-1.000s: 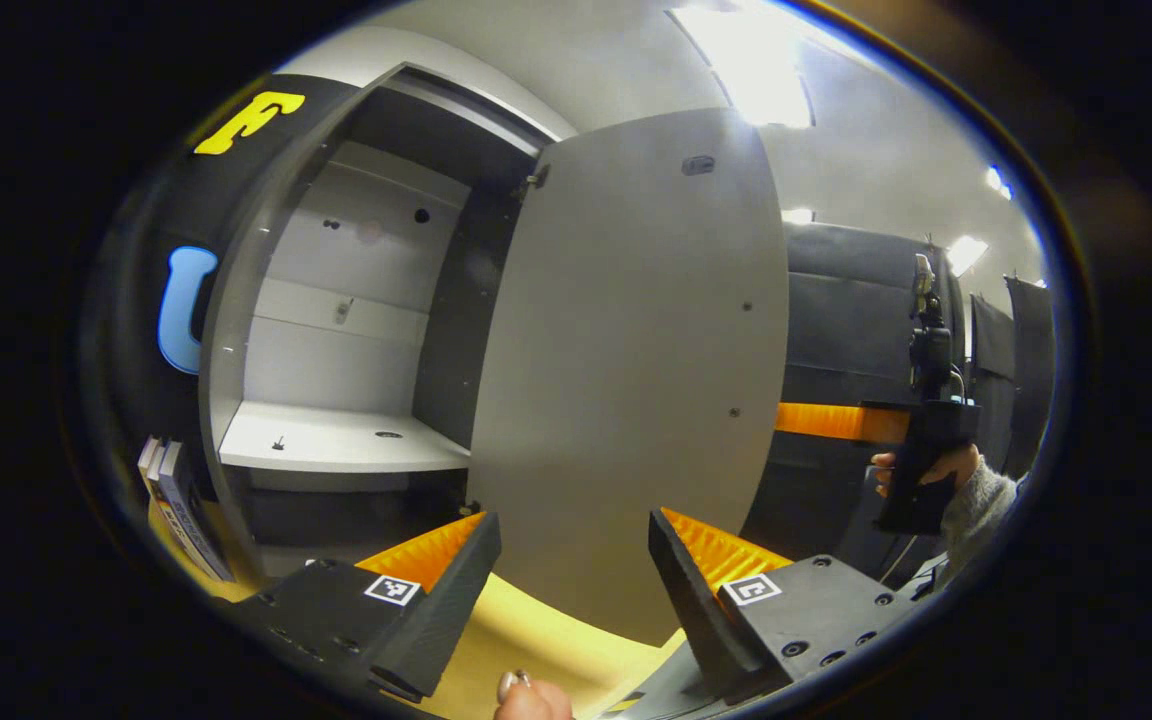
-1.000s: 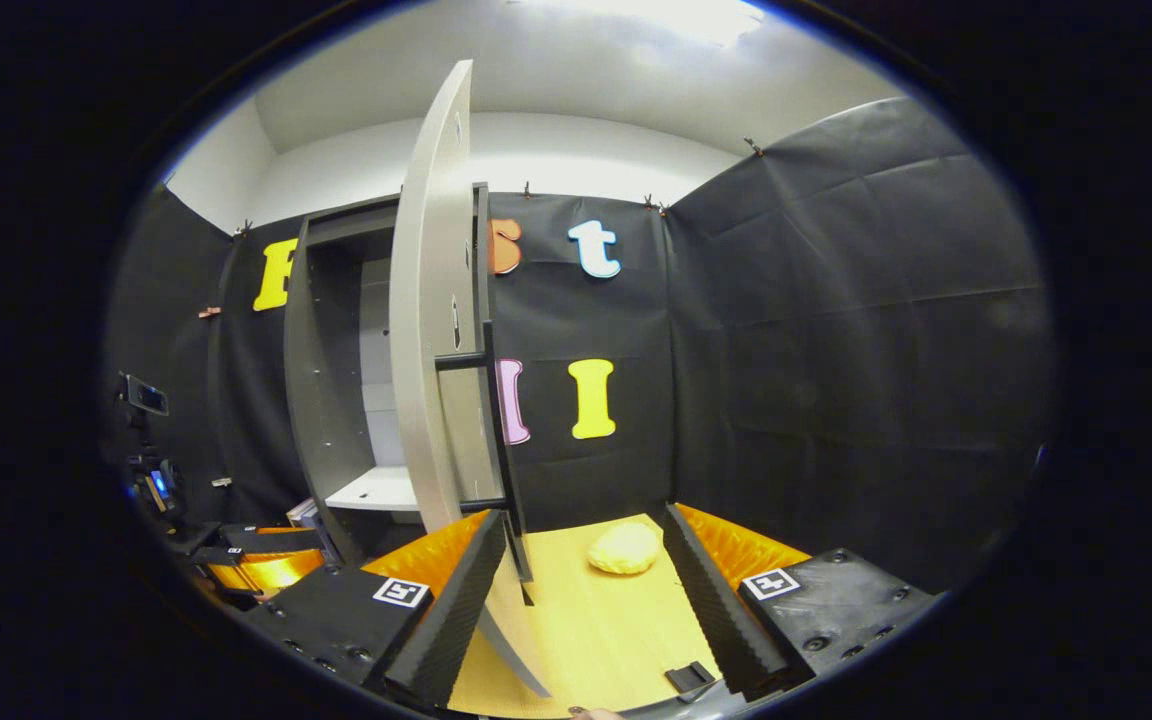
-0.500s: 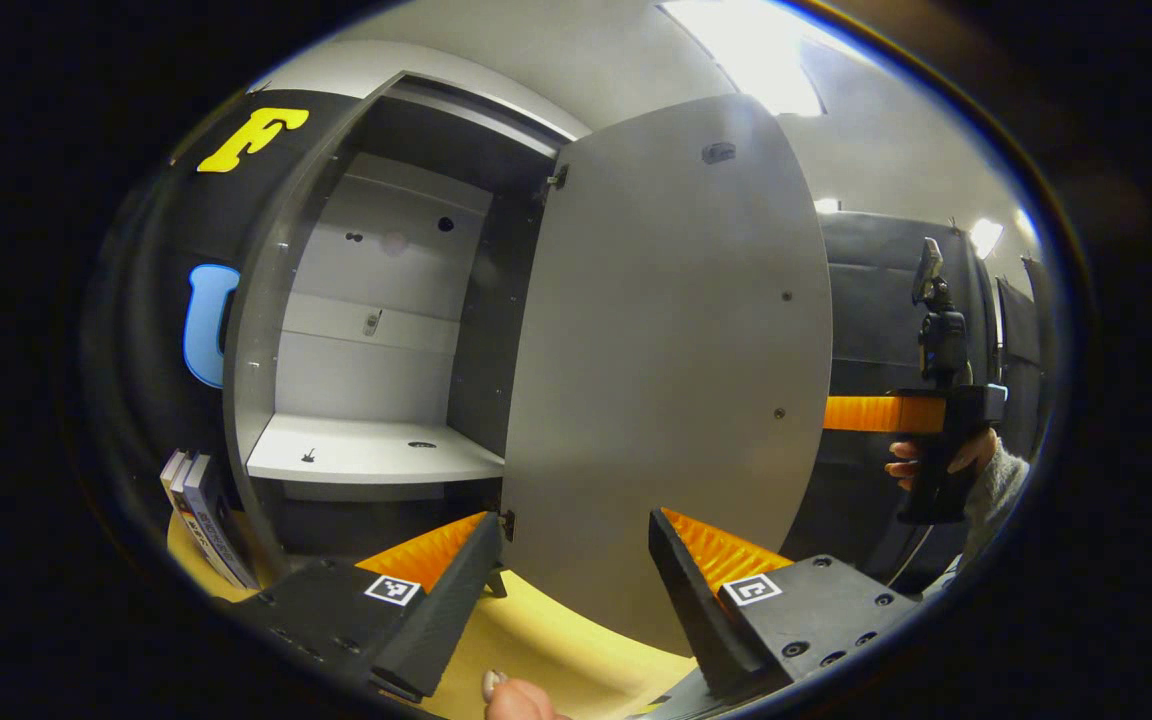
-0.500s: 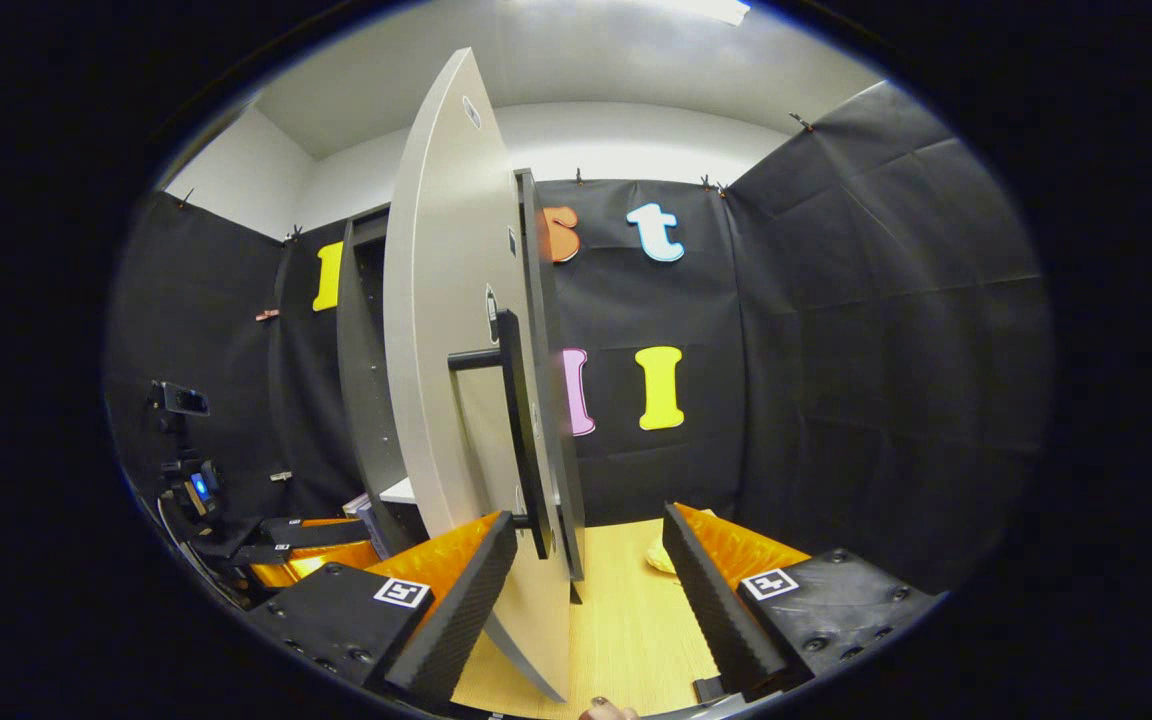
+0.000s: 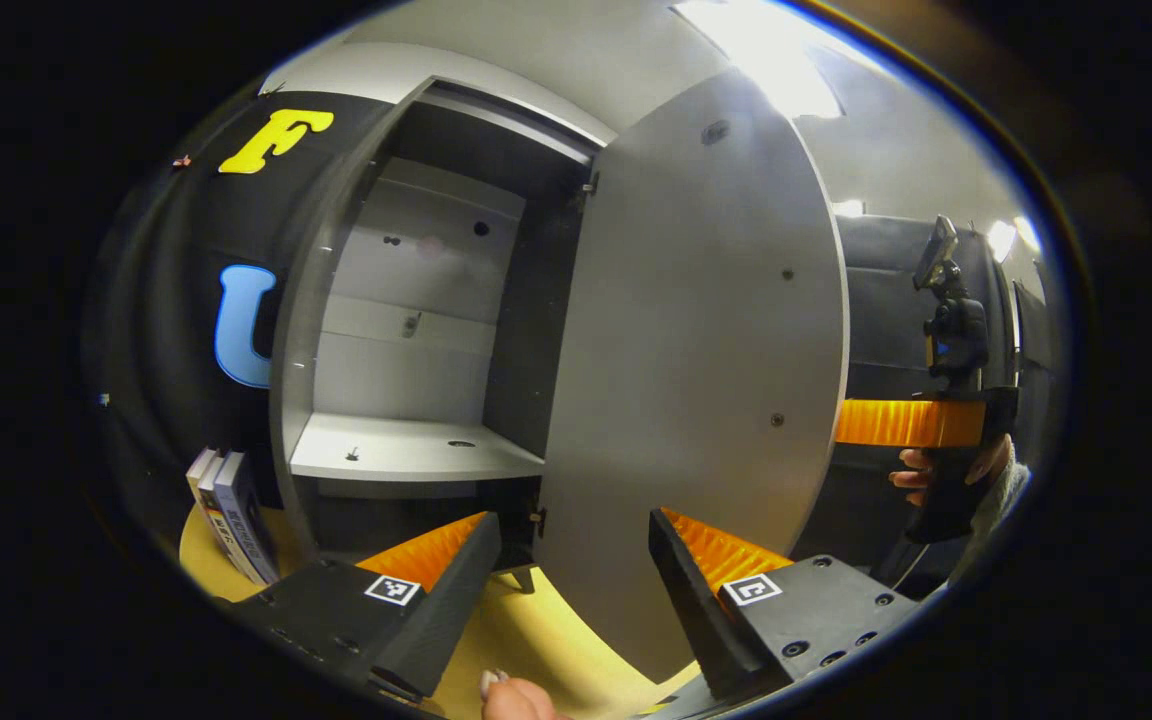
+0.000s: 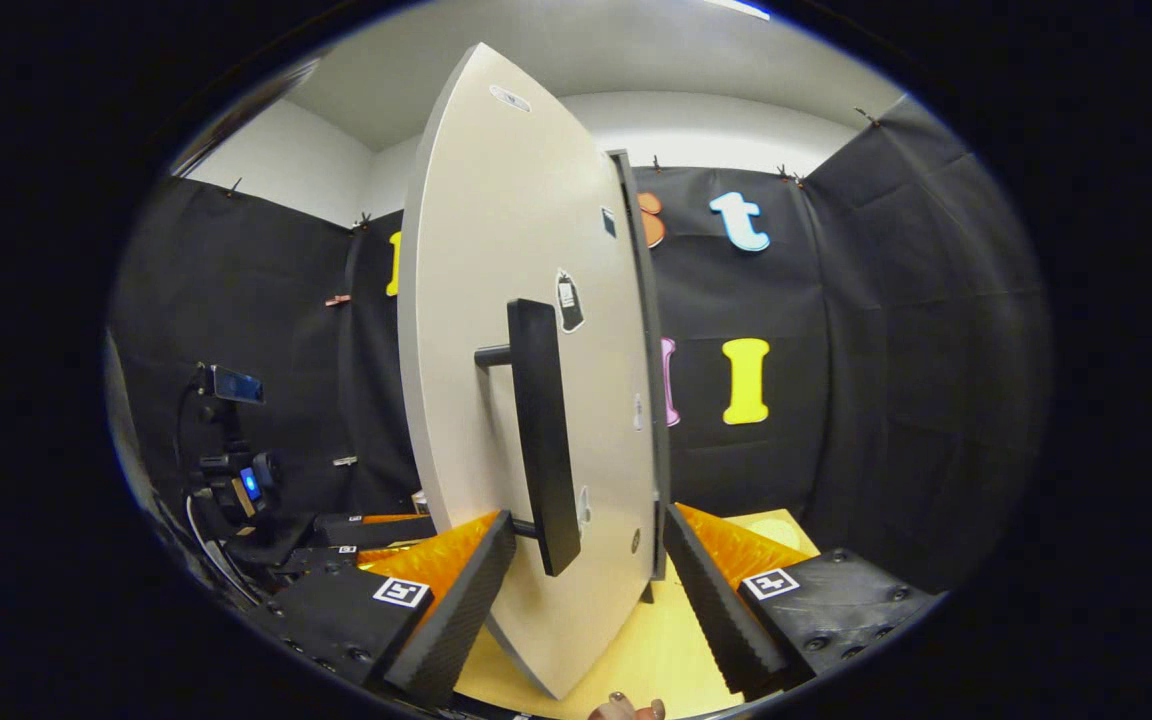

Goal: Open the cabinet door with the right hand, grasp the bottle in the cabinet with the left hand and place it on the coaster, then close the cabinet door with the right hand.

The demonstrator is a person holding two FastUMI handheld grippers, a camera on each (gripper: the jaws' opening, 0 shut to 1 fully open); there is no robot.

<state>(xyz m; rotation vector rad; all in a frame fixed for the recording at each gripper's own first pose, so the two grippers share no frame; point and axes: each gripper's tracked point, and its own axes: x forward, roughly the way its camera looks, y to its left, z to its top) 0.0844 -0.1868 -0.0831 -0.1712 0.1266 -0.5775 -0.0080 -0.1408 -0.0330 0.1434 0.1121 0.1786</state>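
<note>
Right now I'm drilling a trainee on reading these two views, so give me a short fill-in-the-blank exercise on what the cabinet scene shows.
1. The cabinet door stands ____, not closed.
2. The door's black bar handle lies between the open fingers of the ____ gripper.
3. The visible white shelf inside the cabinet holds no ____.
4. Left of the cabinet, several ____ stand on the wooden tabletop.

Missing words: open; right; bottle; books
</note>
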